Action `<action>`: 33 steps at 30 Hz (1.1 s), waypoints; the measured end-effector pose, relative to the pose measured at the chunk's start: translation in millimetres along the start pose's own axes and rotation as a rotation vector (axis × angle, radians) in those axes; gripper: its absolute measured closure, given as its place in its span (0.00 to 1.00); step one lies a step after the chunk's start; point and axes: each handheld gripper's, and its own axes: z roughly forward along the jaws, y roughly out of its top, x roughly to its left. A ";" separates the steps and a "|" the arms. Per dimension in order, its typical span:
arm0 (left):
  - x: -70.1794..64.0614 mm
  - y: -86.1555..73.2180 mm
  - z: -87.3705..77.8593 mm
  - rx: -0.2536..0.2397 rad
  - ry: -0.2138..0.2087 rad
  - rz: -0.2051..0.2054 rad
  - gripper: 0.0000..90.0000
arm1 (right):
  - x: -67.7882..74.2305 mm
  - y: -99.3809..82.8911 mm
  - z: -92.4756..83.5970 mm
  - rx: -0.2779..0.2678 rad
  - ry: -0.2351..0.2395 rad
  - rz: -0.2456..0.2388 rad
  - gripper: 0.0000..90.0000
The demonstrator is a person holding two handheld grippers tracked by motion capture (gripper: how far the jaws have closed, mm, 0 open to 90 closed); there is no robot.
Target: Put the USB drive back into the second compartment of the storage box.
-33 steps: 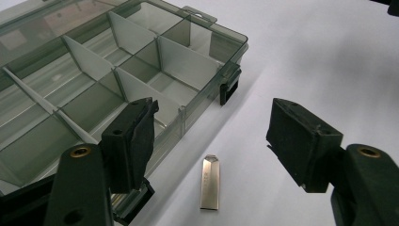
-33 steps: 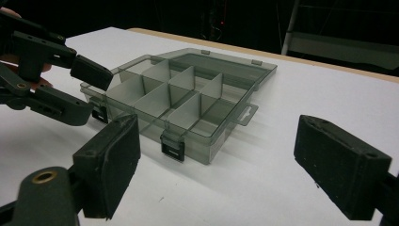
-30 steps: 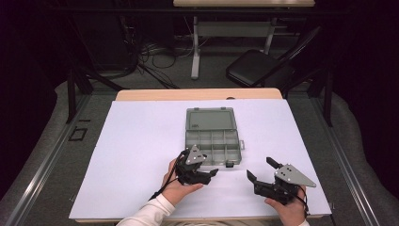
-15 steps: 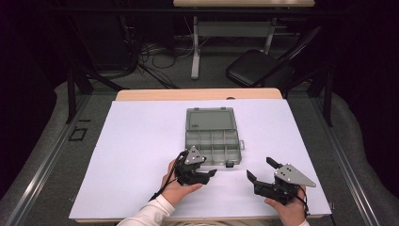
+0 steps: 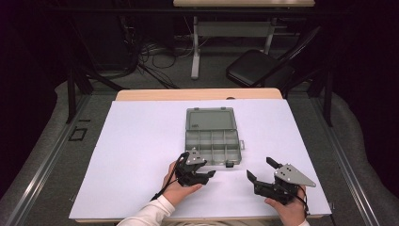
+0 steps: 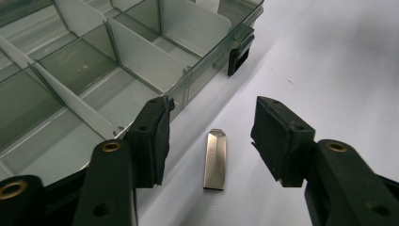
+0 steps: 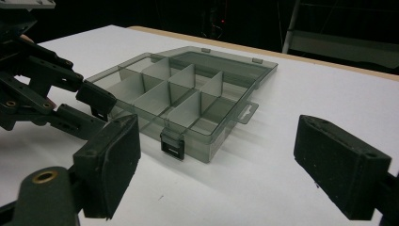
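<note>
You're holding the left gripper [image 6: 209, 136] released, jaws straddling a silver USB stick [image 6: 216, 160] lying on the white sheet [image 5: 141, 155], at 6 o'clock of the organizer box [image 5: 213, 140]; its engraving is unreadable. Right gripper [image 7: 216, 165] is hanging released at 5 o'clock.

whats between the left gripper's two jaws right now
A silver USB stick lies flat on the white table sheet between the left gripper's open jaws, in the left gripper view.

Your white surface [image 5: 141, 165] is brightly and evenly lit from overhead, while the room beyond it falls nearly black. Shadows under your tongs are soft and short. The small metal stick [image 6: 216, 160] shows a mild sheen. The near jaws look slightly blurred.
</note>
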 end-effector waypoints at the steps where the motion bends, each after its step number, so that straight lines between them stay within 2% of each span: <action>1: -0.1 -0.6 0.8 -0.002 0.005 -0.001 0.55 | -0.2 -0.1 0.1 0.000 0.000 -0.002 0.17; 6: -1.6 -2.8 1.9 0.012 -0.006 -0.007 0.59 | -0.2 -0.1 0.1 0.000 0.000 -0.004 0.17; 14: -3.4 -4.7 4.1 0.041 0.007 0.030 0.66 | -0.1 -0.2 0.2 0.003 0.002 0.000 0.17; 22: -3.4 -6.3 6.4 0.060 0.010 0.044 0.73 | -0.7 -0.6 1.2 0.007 0.000 -0.004 0.17; 29: -3.7 -7.1 8.1 0.065 0.016 0.053 0.74 | -0.9 -0.7 1.1 0.011 0.000 -0.001 0.17; 33: -5.0 -7.6 10.0 0.071 0.020 0.075 0.76 | -1.1 -1.0 1.8 0.014 -0.001 0.000 0.17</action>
